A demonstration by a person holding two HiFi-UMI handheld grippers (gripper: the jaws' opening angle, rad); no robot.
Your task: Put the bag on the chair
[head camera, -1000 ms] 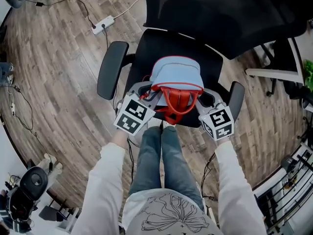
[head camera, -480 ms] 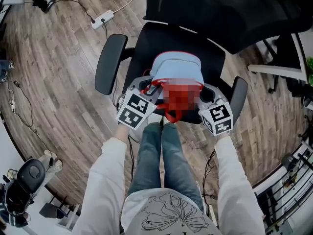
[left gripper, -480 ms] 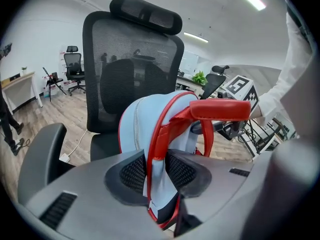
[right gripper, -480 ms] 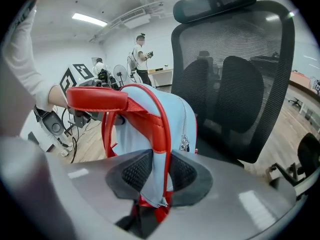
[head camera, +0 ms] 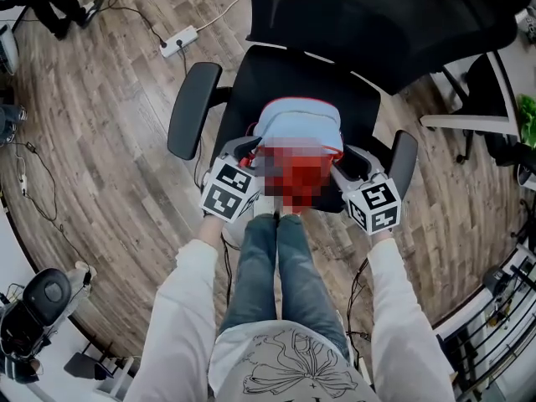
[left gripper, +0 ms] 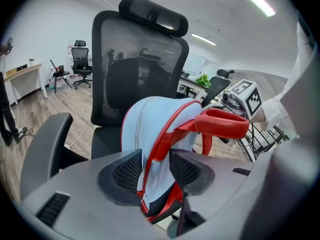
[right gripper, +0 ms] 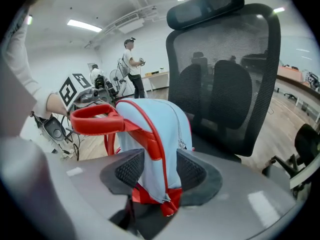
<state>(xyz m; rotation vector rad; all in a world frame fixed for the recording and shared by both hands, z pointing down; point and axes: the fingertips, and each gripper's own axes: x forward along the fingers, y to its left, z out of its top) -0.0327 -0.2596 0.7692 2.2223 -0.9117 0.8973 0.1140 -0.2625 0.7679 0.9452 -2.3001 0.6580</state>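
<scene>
The bag (head camera: 297, 128) stands upright on the chair (head camera: 276, 82) seat, its sides between the opening jaws of the left gripper (head camera: 243, 153) at its 8 o'clock and the right gripper (head camera: 347, 162) at its 4 o'clock.

Smooth pale-blue cloth on the bag (head camera: 297, 128), red trim slightly glossy; matt black mesh and padding on the chair (left gripper: 125, 64); grainy wood-look floor (head camera: 92, 166) around the chair.

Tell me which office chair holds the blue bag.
The black mesh-backed chair directly before the person: the bag stands on its seat. The other chairs stand farther off, without a bag.
</scene>
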